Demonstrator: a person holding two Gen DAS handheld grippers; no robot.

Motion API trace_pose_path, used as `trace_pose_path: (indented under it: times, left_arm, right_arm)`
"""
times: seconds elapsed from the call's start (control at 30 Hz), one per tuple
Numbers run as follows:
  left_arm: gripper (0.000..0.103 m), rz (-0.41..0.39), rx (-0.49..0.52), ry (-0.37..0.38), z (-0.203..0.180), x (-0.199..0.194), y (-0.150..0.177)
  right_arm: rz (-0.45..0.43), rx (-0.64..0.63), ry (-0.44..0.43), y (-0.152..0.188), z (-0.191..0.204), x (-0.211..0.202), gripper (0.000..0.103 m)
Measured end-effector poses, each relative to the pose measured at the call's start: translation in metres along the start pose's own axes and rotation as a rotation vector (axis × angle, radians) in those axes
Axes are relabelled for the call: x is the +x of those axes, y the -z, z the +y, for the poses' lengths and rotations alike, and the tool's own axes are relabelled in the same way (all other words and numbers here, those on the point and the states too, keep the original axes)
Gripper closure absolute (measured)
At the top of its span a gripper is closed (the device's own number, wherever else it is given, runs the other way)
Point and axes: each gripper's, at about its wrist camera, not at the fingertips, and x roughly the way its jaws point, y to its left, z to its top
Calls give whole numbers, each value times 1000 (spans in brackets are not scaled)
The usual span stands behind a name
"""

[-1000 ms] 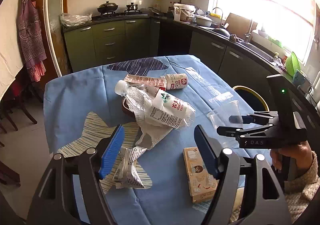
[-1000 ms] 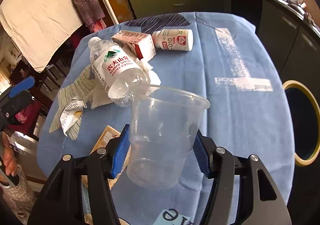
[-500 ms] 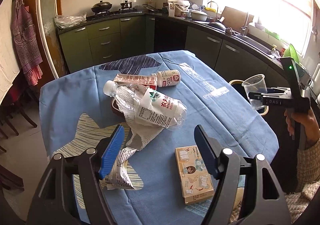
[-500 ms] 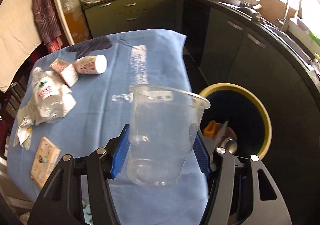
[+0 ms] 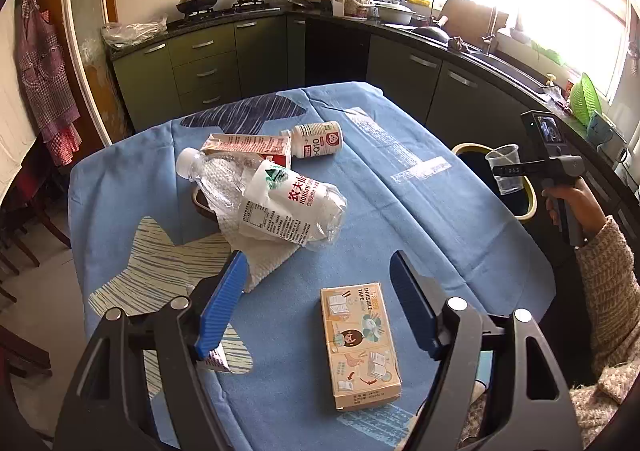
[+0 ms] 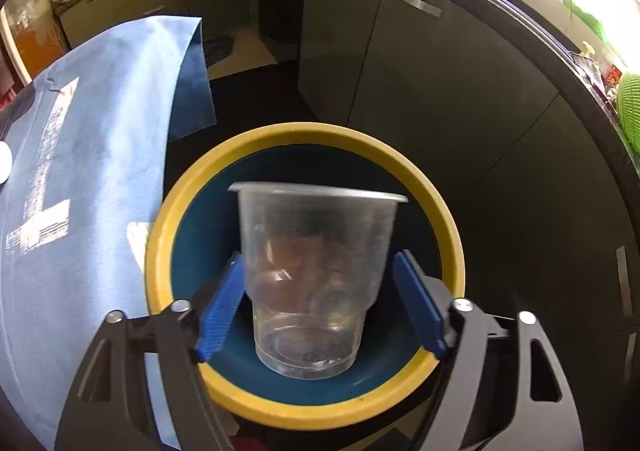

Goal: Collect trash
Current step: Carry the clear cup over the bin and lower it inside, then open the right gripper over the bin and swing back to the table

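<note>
My right gripper (image 6: 320, 303) holds a clear plastic cup (image 6: 316, 271) upright above the open yellow-rimmed bin (image 6: 304, 135); its blue pads (image 6: 224, 307) stand slightly off the cup's sides. The same gripper (image 5: 510, 170) and cup (image 5: 505, 171) show in the left wrist view, over the bin (image 5: 530, 203). My left gripper (image 5: 316, 299) is open and empty above the blue table. Beyond it lie a crushed water bottle (image 5: 276, 199), a white paper towel (image 5: 260, 251), a red-and-white carton (image 5: 248, 147), a small white bottle (image 5: 318, 139) and a tape box (image 5: 360, 343).
The blue tablecloth (image 6: 80, 155) hangs beside the bin on its left. Dark green kitchen cabinets (image 6: 400, 63) curve behind and to the right of the bin. A crumpled wrapper (image 5: 214, 359) lies under my left finger. Wooden chairs (image 5: 24, 219) stand left of the table.
My right gripper has carried the cup from over the table's edge to directly above the bin. My left gripper has shifted slightly forward over the table, still open.
</note>
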Motion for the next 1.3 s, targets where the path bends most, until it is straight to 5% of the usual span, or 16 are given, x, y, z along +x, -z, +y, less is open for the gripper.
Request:
trace_pose_path:
  times: [0.83, 1.1, 1.3]
  left_arm:
    - [31, 228, -83, -18, -40, 66, 54]
    - [45, 267, -95, -21, -39, 78, 57]
    - [45, 273, -80, -28, -44, 81, 59]
  right_arm:
    - [-206, 36, -171, 91, 15, -103, 19]
    - [-208, 56, -203, 98, 12, -109, 19]
    - [-207, 70, -211, 99, 7, -110, 19]
